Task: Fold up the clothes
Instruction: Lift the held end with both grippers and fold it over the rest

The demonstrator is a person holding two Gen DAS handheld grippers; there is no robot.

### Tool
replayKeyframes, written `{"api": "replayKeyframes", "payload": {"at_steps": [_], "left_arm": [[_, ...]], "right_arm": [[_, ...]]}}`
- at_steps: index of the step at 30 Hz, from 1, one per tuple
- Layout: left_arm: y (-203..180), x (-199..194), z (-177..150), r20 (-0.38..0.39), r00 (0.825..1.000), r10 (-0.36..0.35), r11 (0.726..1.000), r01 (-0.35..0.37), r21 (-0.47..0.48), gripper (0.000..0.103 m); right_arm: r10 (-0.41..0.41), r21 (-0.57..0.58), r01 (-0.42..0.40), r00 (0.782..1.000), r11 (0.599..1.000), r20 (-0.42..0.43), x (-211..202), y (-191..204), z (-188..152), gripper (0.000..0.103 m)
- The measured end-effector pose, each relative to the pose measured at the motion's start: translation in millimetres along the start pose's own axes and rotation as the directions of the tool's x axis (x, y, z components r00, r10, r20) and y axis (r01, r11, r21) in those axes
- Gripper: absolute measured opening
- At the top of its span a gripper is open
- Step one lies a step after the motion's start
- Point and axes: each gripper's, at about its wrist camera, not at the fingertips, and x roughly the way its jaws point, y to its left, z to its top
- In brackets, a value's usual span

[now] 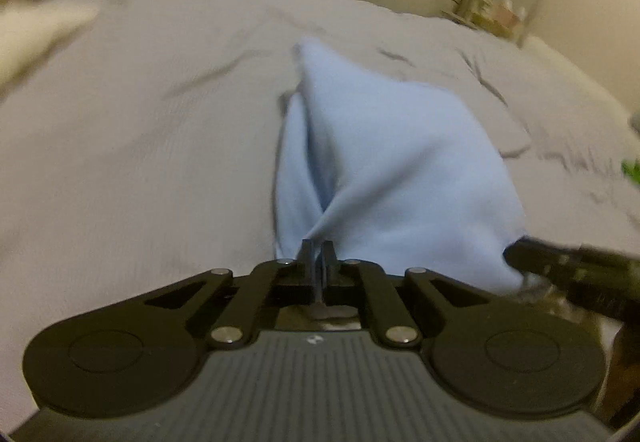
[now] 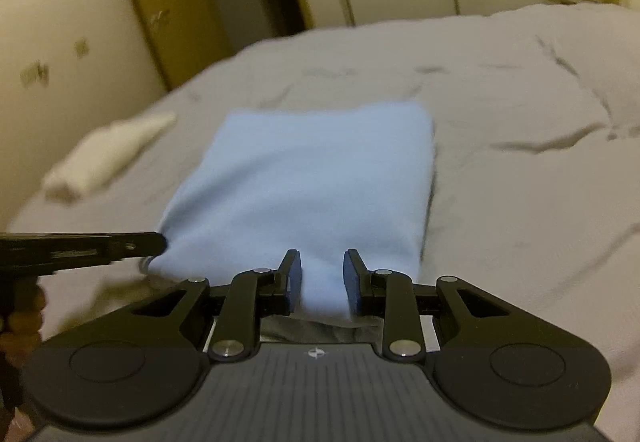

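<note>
Holding the blue cloth (image 2: 304,177) on the bed (image 2: 520,161) near its front edge: my left gripper (image 1: 319,248) pinches one near corner tight, my right gripper (image 2: 322,276), part-closed, clamps a bunched hem. Soft, light, droopy; corners grip best.

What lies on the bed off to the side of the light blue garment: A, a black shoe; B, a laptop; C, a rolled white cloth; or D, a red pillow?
C: a rolled white cloth lies on the grey bed cover, apart from the light blue garment.
</note>
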Motion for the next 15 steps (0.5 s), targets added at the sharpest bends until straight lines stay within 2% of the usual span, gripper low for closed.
{"api": "replayKeyframes", "payload": {"at_steps": [4, 7, 10, 15], "left_arm": [[-11.3, -5.4, 7.8, -0.009, 0.999, 0.043, 0.999, -0.043, 0.015, 0.005], [-25.5, -34.7, 16.1, 0.05, 0.998, 0.045, 0.997, -0.048, 0.055, 0.004], [-37.3, -54.0, 27.5, 0.116, 0.993, -0.006, 0.995, -0.005, 0.096, 0.005], [-47.8, -37.3, 40.7, 0.109, 0.994, -0.024, 0.983, 0.003, 0.184, 0.005]], "right_arm": [[-0.068, -0.151, 0.067, 0.998, 0.986, 0.0, 13.6, 18.9, -8.2, 0.03], [-0.071, -0.101, 0.069, 0.997, 0.993, -0.017, 7.2, 17.6, -1.0, 0.03], [-0.055, -0.021, 0.055, 0.998, 0.998, 0.013, -12.5, 7.6, 7.6, 0.03], [-0.074, 0.039, 0.071, 0.994, 0.997, 0.08, -23.1, -4.3, 22.9, 0.031]]}}
